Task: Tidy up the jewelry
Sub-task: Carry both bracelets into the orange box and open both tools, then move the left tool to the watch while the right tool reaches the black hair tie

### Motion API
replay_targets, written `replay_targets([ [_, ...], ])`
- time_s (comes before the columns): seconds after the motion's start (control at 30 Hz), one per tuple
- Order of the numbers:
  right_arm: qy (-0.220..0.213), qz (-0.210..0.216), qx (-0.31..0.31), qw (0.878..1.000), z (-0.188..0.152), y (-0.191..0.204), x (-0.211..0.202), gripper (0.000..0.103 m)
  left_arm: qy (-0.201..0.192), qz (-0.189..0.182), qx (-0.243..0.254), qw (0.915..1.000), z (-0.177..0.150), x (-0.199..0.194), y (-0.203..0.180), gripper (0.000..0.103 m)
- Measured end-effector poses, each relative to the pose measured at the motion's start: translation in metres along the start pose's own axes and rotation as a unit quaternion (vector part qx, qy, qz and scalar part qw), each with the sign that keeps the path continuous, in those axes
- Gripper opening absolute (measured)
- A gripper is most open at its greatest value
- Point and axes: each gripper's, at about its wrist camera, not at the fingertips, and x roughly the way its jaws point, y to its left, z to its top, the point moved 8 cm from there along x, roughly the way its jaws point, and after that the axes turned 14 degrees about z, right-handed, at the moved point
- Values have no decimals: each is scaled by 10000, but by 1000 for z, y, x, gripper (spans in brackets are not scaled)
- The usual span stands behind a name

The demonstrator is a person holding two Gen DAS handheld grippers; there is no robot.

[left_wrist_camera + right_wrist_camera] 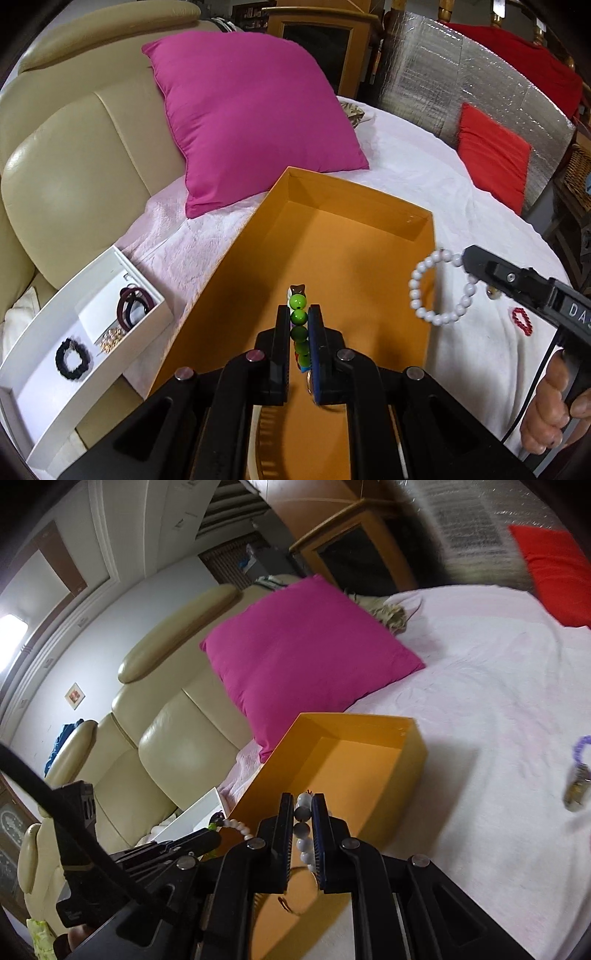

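Green bead bracelet [298, 317] clamped by left gripper [299, 314]; white bracelet [303, 823] by right gripper [303, 801].

We see a pink cushion [255, 122] leaning on a cream leather sofa [74, 155]. A red cushion [493, 157] lies farther away, before a silver foil sheet [461, 81], beside a wooden cabinet [317, 35].

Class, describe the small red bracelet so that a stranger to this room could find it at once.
Start at the big orange box on the white blanket. Just right of it, a small red bracelet lies flat on the blanket. Unlike the white bead bracelet nearby, it is dark red and nothing holds it.
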Motion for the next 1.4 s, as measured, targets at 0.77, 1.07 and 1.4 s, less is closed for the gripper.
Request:
replay_targets([
  [0.77, 479, -664, 17, 9966, 23, -52, 74, 15, 666, 377, 100, 9970, 5, 75, -6, 17],
  [1.07, -300, -543, 107, 9980, 36, -59, -3, 32, -106, 715, 323, 9969, 20, 22, -16, 60],
  [1.4, -992, -1176, 360, 9874, 17, -87, -136, 32, -1043, 943, 645, 9880, 31, -67, -61, 83],
])
